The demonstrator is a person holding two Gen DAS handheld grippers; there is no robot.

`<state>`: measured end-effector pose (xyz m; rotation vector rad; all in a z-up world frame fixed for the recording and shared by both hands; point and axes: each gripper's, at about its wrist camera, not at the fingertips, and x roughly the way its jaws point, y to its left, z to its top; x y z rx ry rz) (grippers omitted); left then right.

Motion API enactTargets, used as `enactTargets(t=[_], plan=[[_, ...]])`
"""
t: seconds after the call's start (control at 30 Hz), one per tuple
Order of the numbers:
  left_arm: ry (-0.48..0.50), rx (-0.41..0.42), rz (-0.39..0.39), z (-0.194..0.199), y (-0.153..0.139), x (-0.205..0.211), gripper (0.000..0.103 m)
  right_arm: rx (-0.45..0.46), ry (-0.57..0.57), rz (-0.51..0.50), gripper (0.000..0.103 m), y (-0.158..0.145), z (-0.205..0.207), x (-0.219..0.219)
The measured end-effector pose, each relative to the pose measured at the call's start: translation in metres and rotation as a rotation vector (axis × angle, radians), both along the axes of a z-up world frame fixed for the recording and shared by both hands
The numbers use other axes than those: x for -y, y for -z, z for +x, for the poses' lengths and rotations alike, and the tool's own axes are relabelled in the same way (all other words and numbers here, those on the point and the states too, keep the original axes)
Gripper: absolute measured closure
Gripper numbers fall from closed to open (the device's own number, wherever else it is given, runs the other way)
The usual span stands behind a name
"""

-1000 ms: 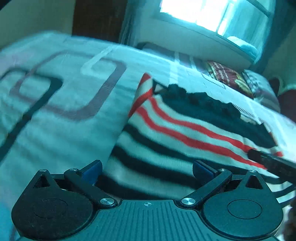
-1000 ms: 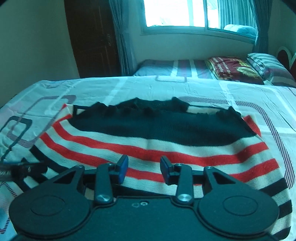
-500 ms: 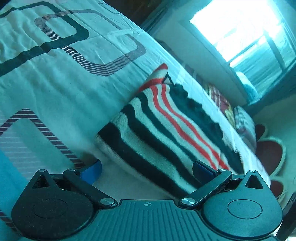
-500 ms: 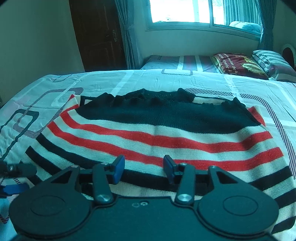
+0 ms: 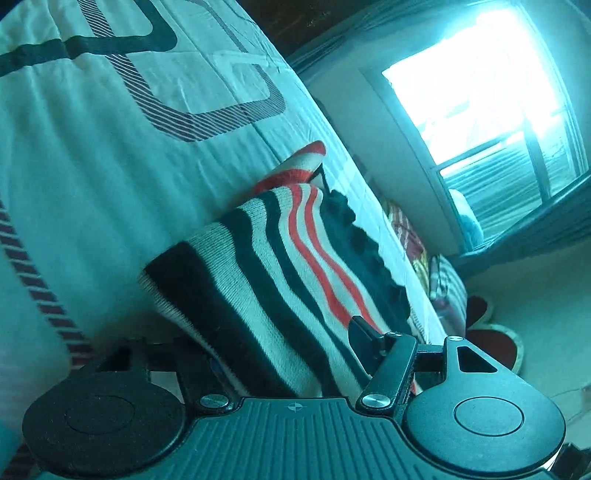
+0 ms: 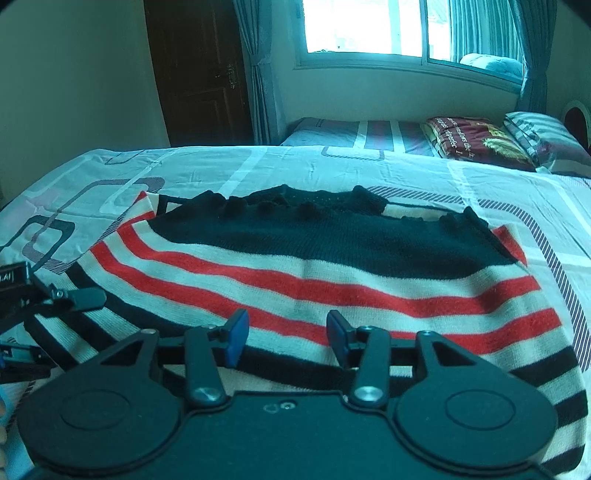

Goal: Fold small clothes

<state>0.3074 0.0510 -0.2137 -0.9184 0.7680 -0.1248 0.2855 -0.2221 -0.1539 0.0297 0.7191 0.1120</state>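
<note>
The left gripper had its fingers set either side of the near left corner of the knitted garment striped in black, cream and red, the fabric running between them; whether they were already clenched on it could not be told. In the right wrist view the same gripper showed at that corner, one finger above the hem and one below. The right gripper was released, its blue-padded fingers spread above the near hem, near the middle of the garment, and touching nothing that could be seen.

The garment lay spread flat on the bed, its solid black part with the ruffled edge farthest from the grippers. Both grippers sat at the near hem, probably so the lower edge could be lifted together and carried over for a fold.

The bed wore a pale sheet printed with rounded grey rectangles. Beyond it were a dark red printed pillow and a striped one, a bright window with blue curtains, and a dark wooden door.
</note>
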Motion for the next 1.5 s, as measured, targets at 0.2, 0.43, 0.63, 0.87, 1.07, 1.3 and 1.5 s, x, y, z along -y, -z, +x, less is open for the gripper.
enactTargets(t=[0.2, 0.43, 0.63, 0.87, 1.07, 1.3, 1.5], plan=[[-0.001, -0.003, 0.019, 0.024, 0.004, 0.008, 0.062, 0.030, 0.020, -0.051, 0.058, -0.002, 0.013, -0.004], [0.028, 0.015, 0.071, 0.030, -0.004, 0.013, 0.071, 0.025, 0.004, -0.203, 0.058, 0.025, 0.015, -0.017], [0.104, 0.149, 0.181, 0.033, -0.043, 0.029, 0.075, 0.054, 0.025, -0.185, 0.058, 0.029, 0.007, -0.015], [0.225, 0.309, 0.294, 0.030, -0.091, 0.063, 0.077, 0.106, 0.106, 0.026, 0.059, -0.001, -0.006, 0.019], [0.405, 0.401, 0.374, 0.032, -0.110, 0.132, 0.079, 0.084, 0.172, 0.170, 0.058, -0.008, -0.026, 0.064], [0.530, 0.306, 0.429, 0.037, -0.081, 0.176, 0.079, 0.096, 0.200, 0.310, 0.049, -0.018, -0.052, 0.112], [0.658, 0.373, 0.638, 0.006, -0.079, 0.195, 0.079, 0.072, 0.239, 0.497, 0.040, -0.017, -0.063, 0.144]])
